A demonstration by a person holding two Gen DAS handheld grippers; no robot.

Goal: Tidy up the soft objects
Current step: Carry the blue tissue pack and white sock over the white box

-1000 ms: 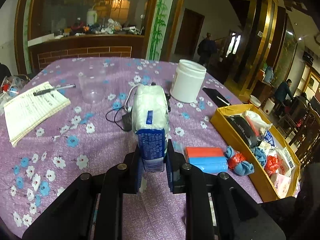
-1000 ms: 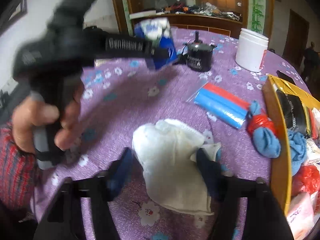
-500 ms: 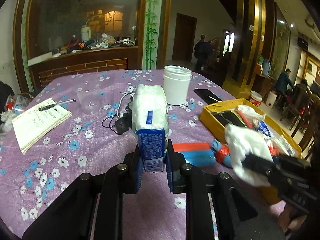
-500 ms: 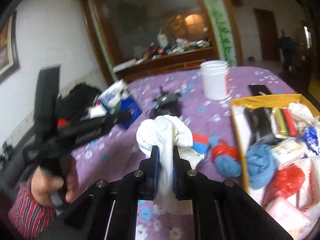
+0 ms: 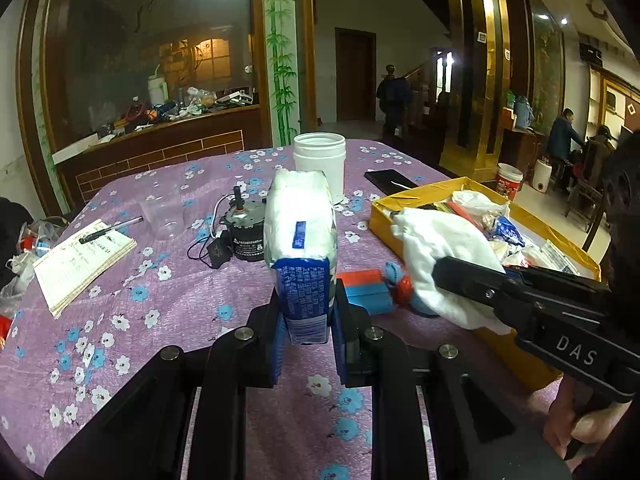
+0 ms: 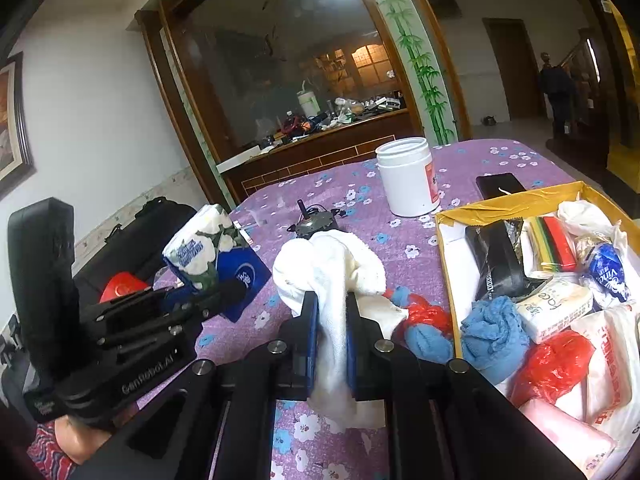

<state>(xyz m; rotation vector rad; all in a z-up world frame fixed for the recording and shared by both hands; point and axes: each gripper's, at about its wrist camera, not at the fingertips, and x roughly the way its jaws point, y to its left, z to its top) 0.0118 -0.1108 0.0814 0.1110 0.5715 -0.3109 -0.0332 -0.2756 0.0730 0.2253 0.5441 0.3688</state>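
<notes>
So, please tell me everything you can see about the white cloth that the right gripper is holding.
The white cloth looks like soft, slightly fuzzy towelling, crumpled into a loose bundle. The right gripper is shut on its middle, so a rounded bulge stands above the fingers and a flatter tail hangs below them. It is lifted off the purple flowered tablecloth, beside the yellow box. Only the gripper visibly touches it.

Both wrist cams sit low over the purple floral-cloth table (image 5: 168, 304), facing the white plastic jar (image 6: 406, 176); each sees the other's rig.
</notes>
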